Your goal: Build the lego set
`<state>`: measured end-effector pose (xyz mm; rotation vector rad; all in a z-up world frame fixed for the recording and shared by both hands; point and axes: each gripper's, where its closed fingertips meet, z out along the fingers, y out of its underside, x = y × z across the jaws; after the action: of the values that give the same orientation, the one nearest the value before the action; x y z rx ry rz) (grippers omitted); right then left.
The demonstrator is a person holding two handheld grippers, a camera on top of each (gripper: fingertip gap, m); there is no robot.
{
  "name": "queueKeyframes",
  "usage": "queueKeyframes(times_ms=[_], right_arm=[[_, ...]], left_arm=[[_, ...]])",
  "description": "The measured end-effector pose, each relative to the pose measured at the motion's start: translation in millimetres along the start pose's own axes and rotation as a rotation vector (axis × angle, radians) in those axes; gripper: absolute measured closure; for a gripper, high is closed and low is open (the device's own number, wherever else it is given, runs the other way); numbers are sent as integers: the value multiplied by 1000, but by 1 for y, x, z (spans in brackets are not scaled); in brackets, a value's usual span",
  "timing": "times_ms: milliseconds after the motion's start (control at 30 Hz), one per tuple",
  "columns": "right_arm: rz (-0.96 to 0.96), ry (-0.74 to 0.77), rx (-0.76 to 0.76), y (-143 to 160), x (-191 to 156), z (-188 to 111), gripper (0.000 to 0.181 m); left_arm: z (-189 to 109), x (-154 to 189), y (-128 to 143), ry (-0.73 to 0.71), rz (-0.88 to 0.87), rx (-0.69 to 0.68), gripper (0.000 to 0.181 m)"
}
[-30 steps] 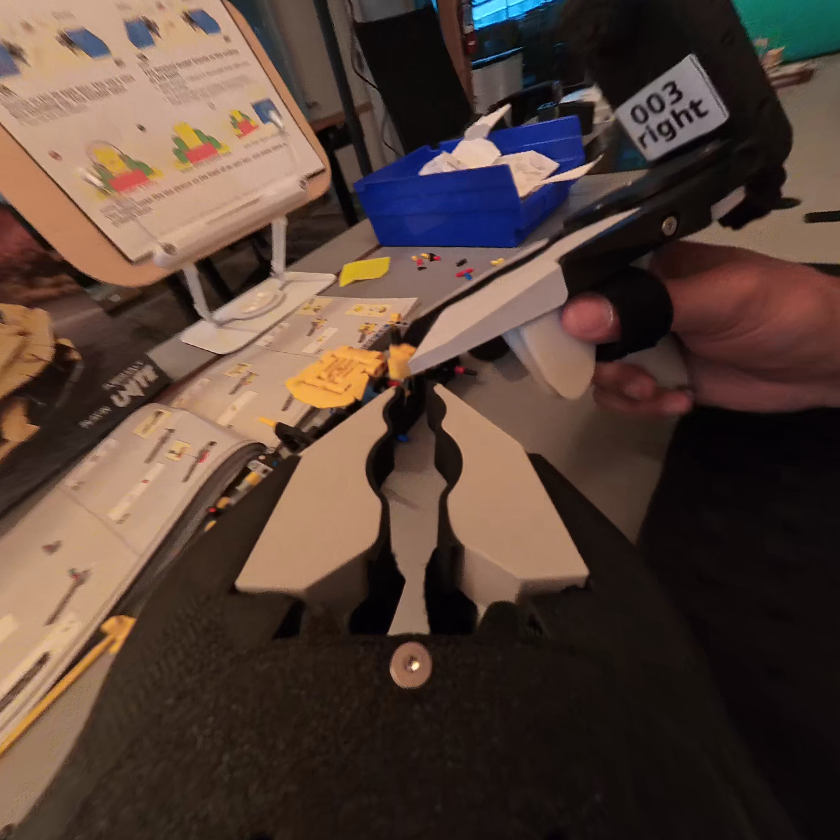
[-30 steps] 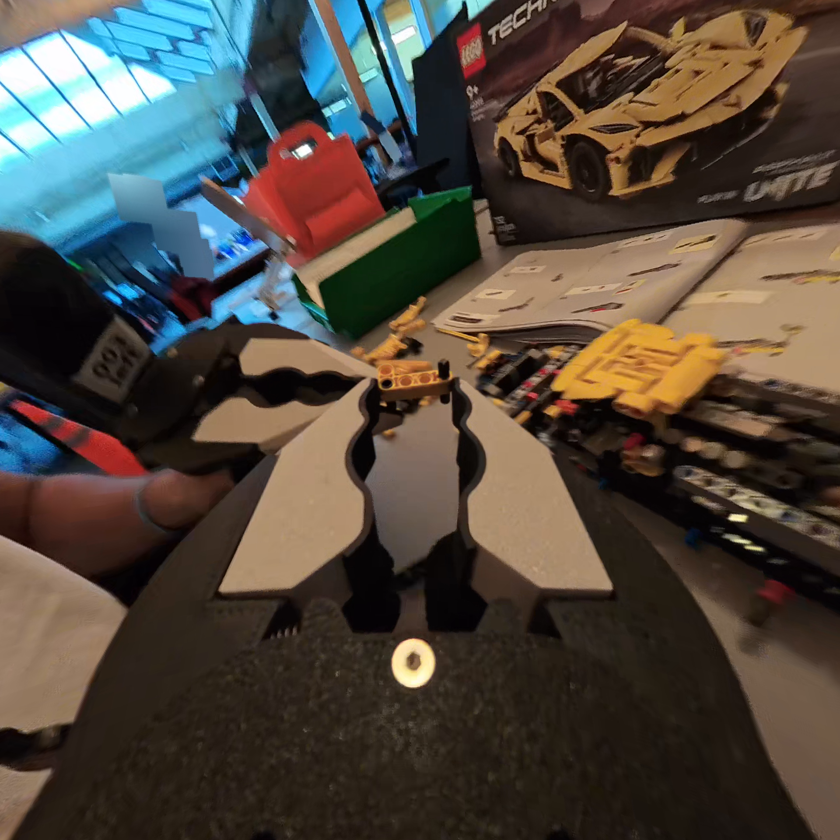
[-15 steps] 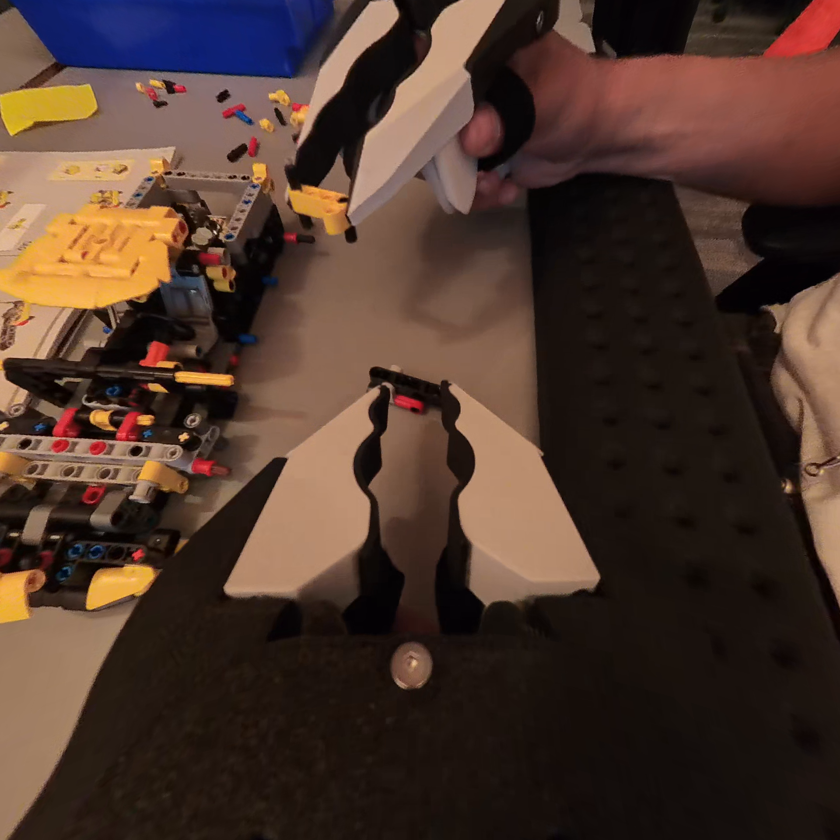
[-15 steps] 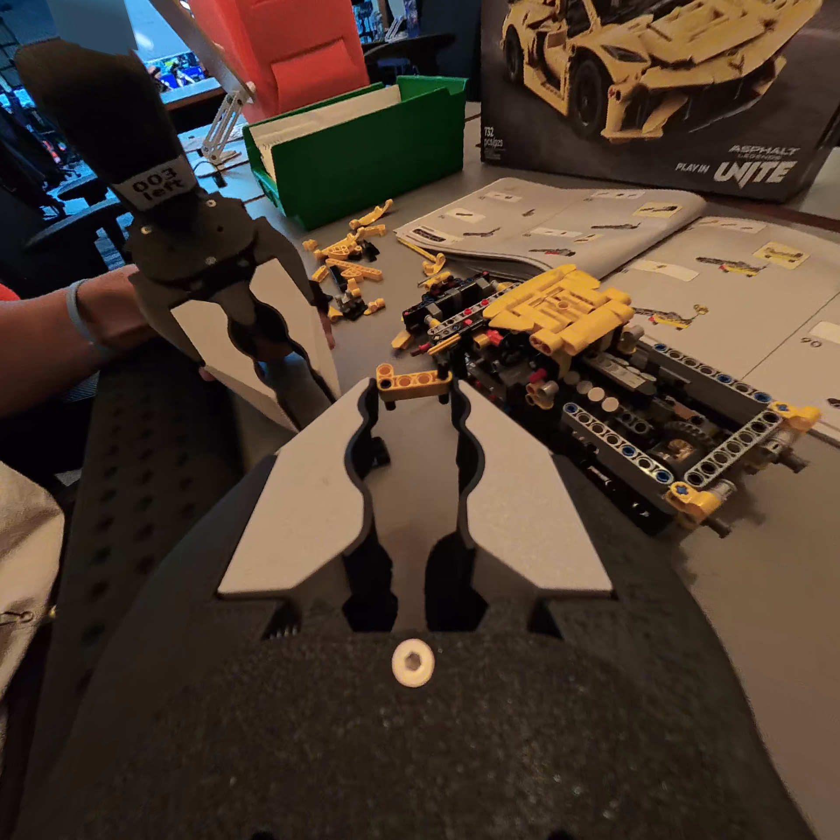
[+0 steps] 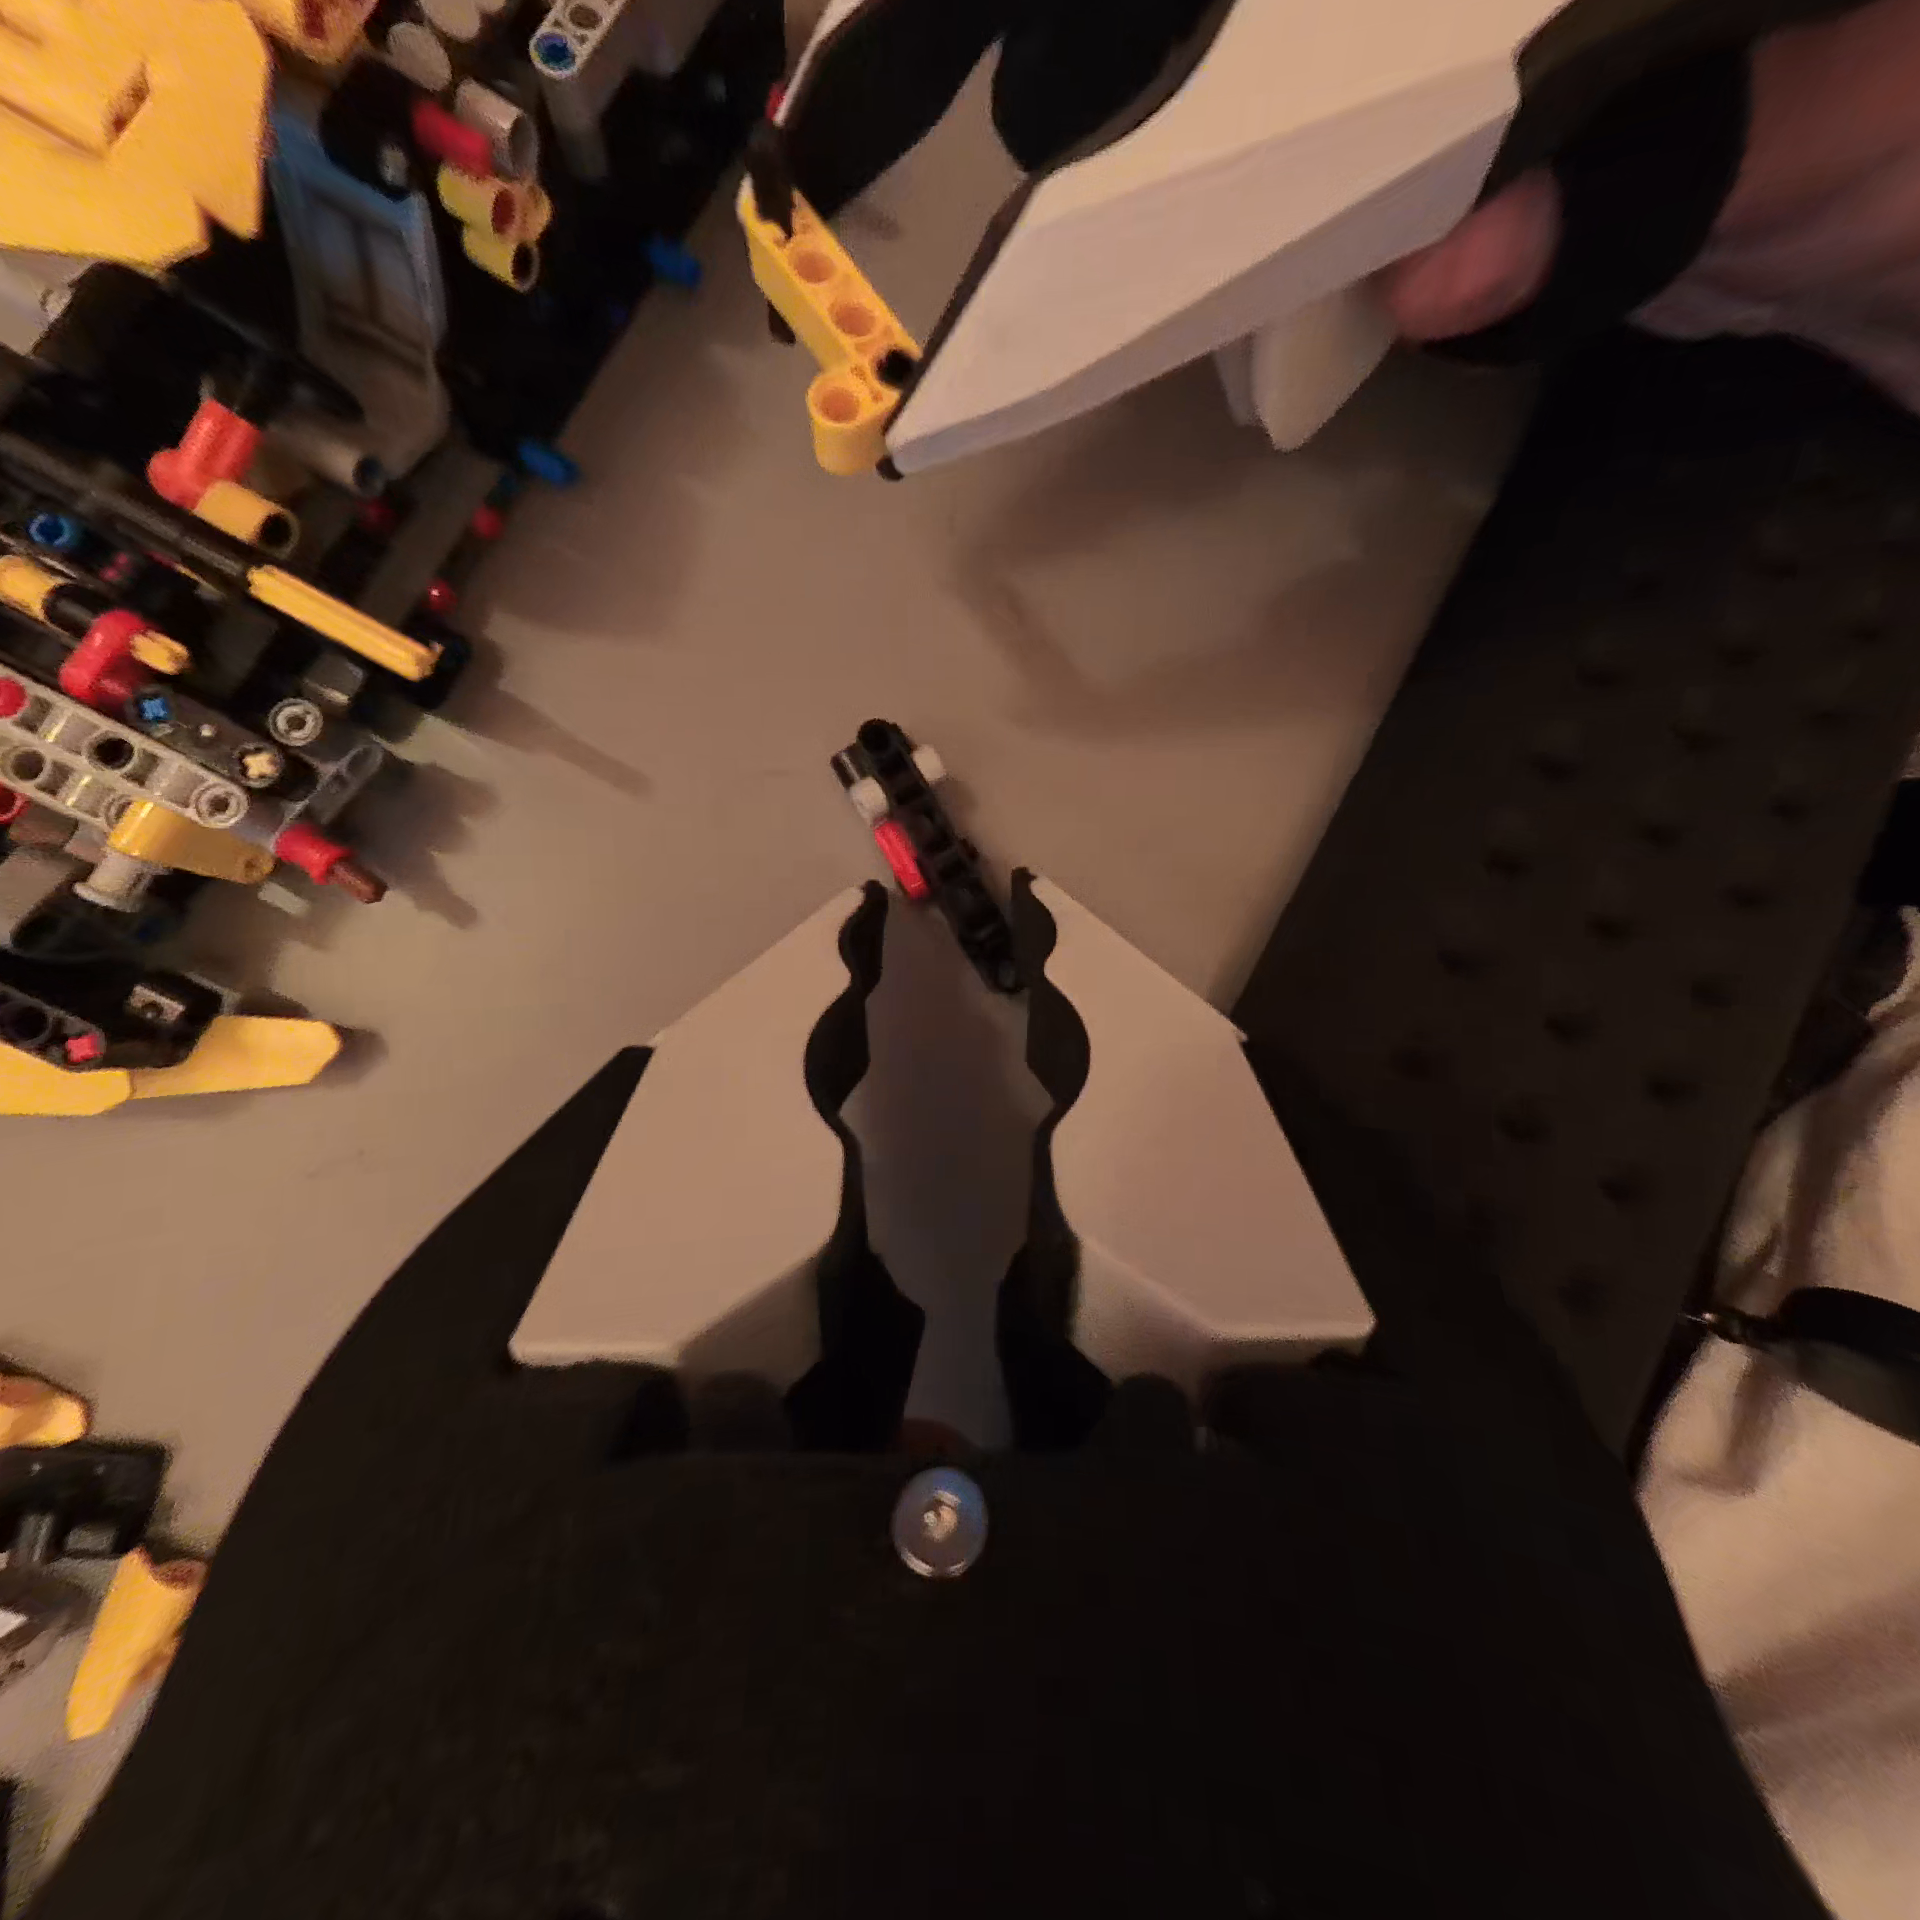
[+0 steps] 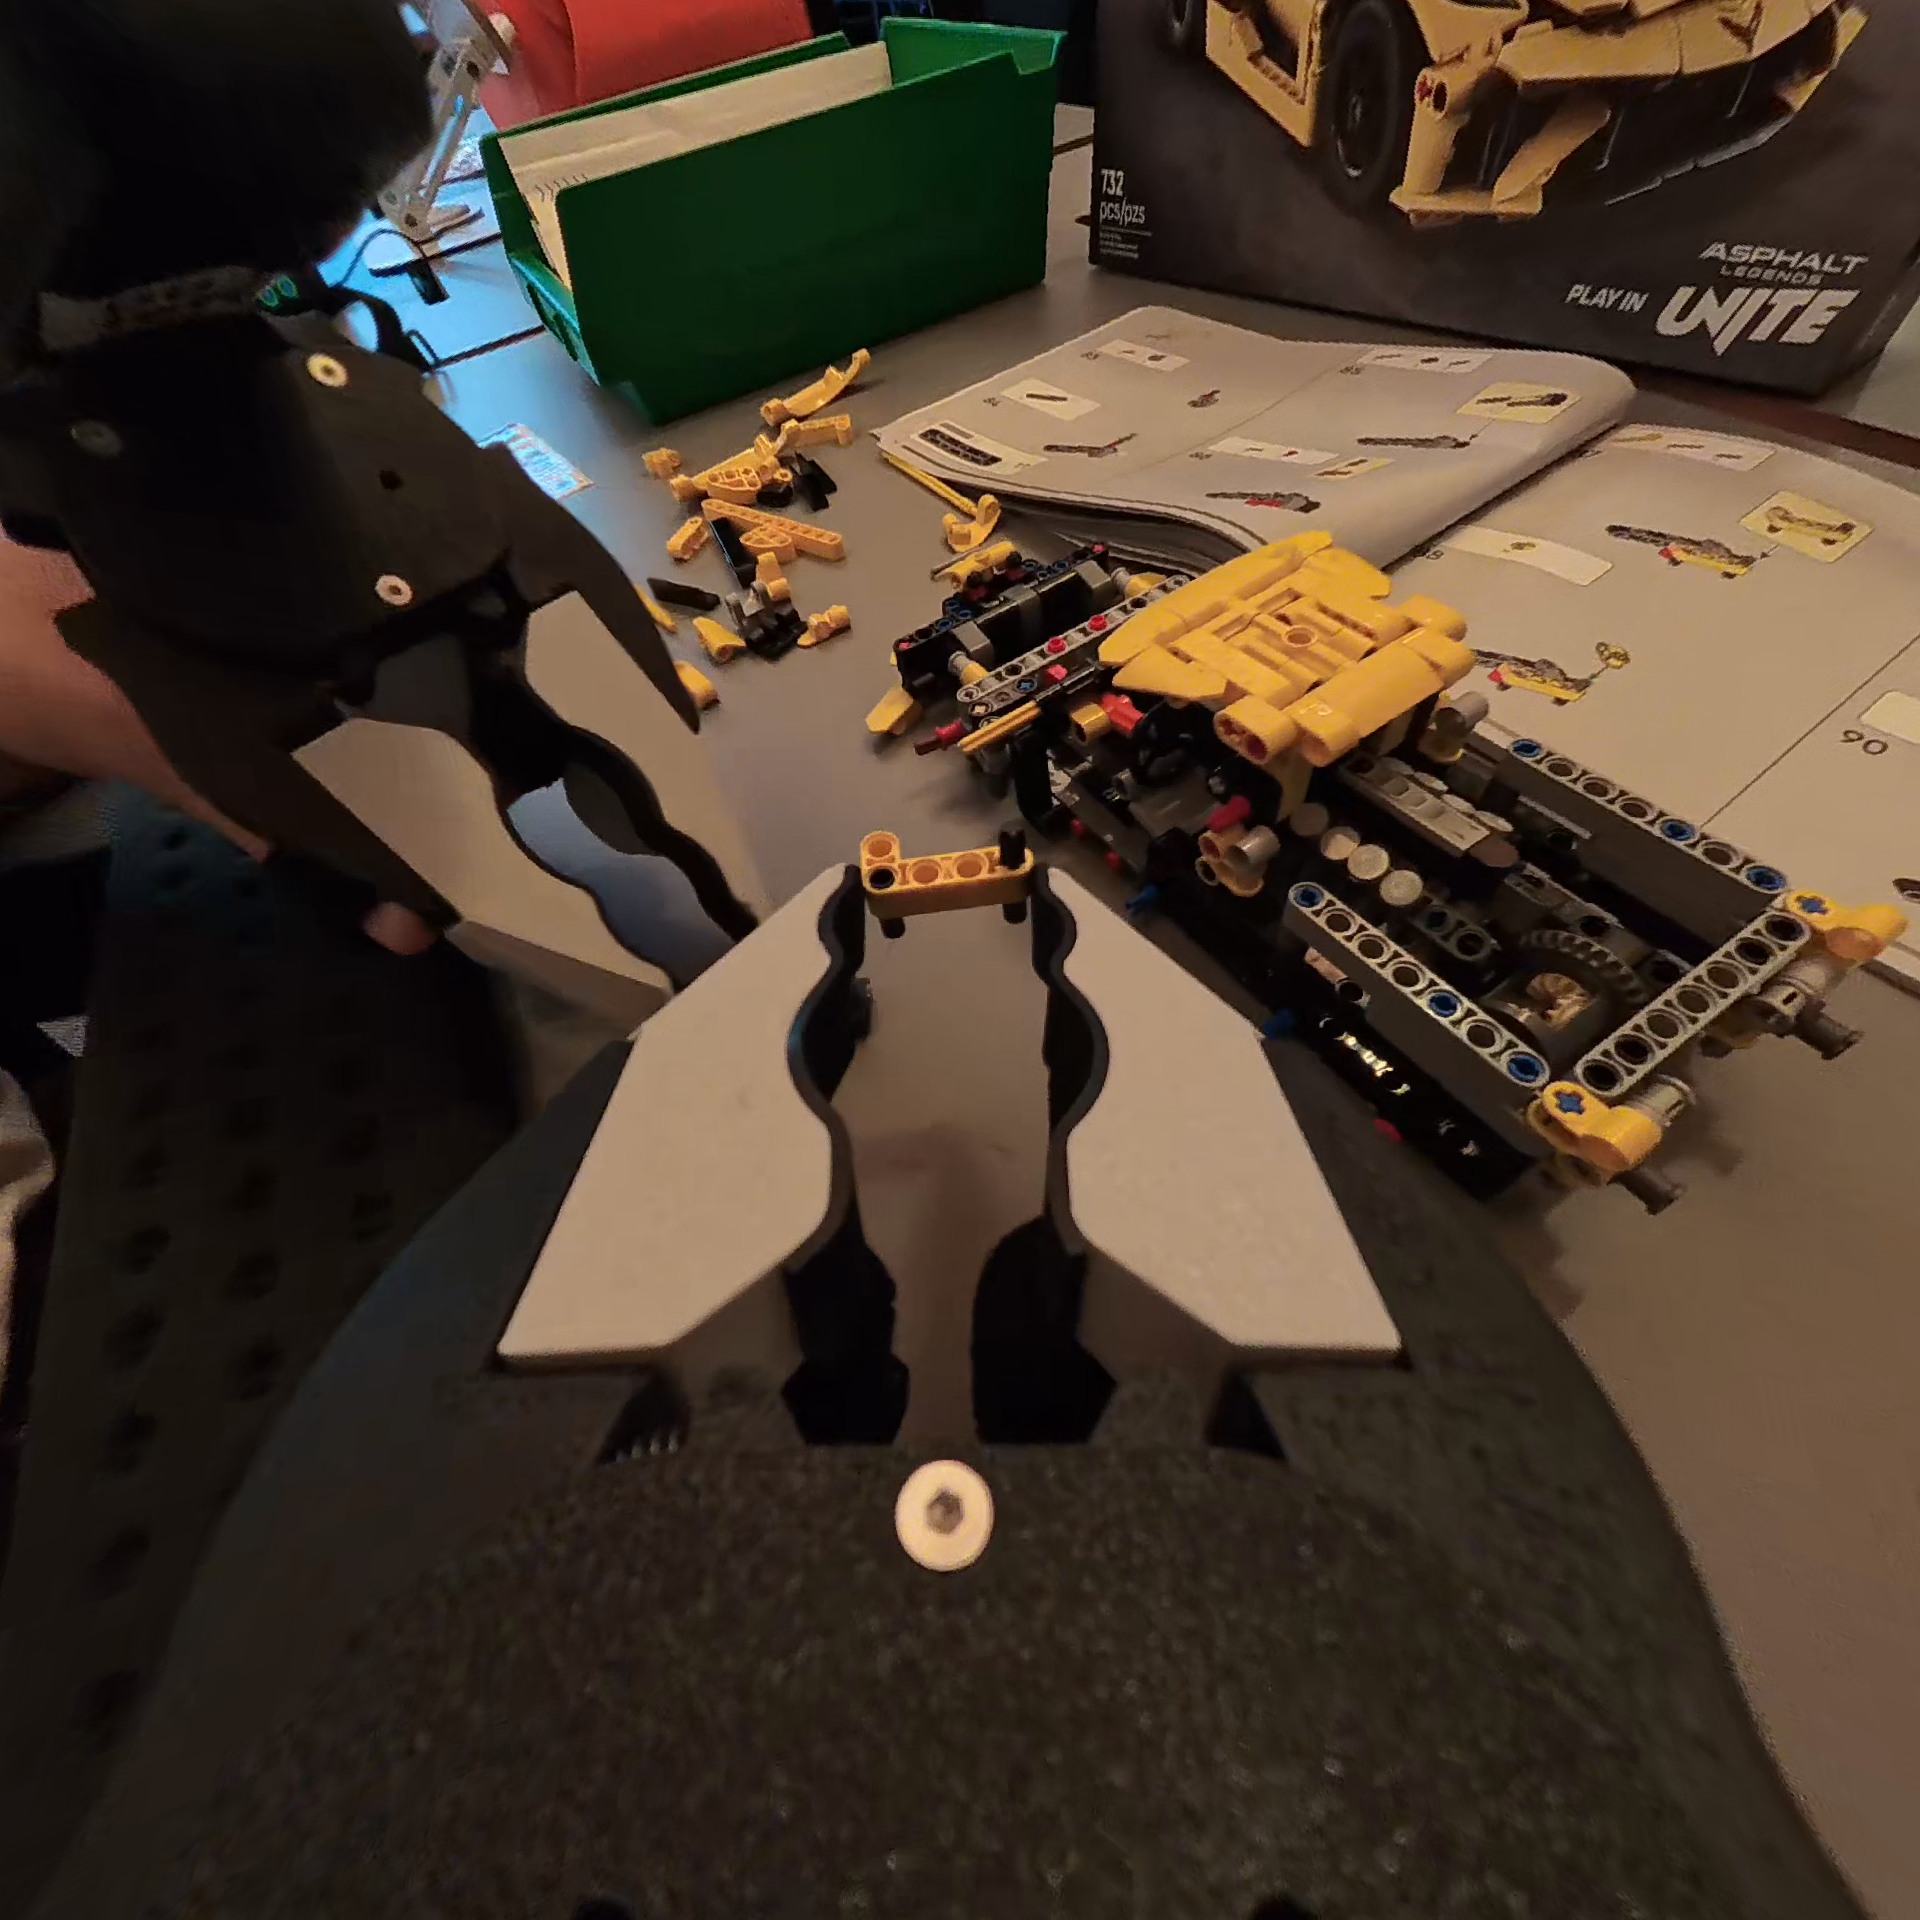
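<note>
The lego car chassis point(image 6: 1340, 831) lay part-built on the desk point(image 6: 1714, 1351), its rear half resting on the open instruction booklet point(image 6: 1351, 436). It was a long frame of black and grey holed beams with blue, red and yellow pins, a yellow panelled body section on top at the booklet end and yellow connectors at the near corners.

The right gripper point(image 6: 945, 883) was clenched on a short yellow L-shaped beam point(image 6: 940, 871) with black pins in it, held clear of the desk just beside the chassis. The left gripper point(image 5: 940, 899) pointed down at a small black beam point(image 5: 930, 842) carrying a red pin and a pale one, lying on the desk; its jaws stood apart either side of the beam's near end, not yet gripping.

The step in hand looked like a small sub-assembly: picking up the black beam to join it to the yellow one. The next move would call for closing squarely on the thin beam, then lining up pins and holes.

Loose yellow pieces point(image 6: 758, 520) lay near a green bin point(image 6: 790, 239), the set's box point(image 6: 1507, 156) behind.
</note>
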<state>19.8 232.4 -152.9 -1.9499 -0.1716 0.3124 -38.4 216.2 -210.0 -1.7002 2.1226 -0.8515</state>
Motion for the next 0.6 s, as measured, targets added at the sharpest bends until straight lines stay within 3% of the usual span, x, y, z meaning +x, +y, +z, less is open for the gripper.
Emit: queueKeyframes(times_ms=[133, 233, 433, 600], right_arm=[[-3, -1, 7, -1, -1, 0, 150], [-15, 5, 10, -2, -1, -1, 150], [-72, 58, 120, -21, 3, -13, 150], [-252, 86, 239, -43, -15, -18, 150]], left_arm=[[0, -1, 3, -31, 23, -25, 165], [-3, 0, -3, 37, -16, 4, 174], [-41, -10, -56, 524, -484, 413, 174], [-52, -20, -73, 672, -633, 548, 173]])
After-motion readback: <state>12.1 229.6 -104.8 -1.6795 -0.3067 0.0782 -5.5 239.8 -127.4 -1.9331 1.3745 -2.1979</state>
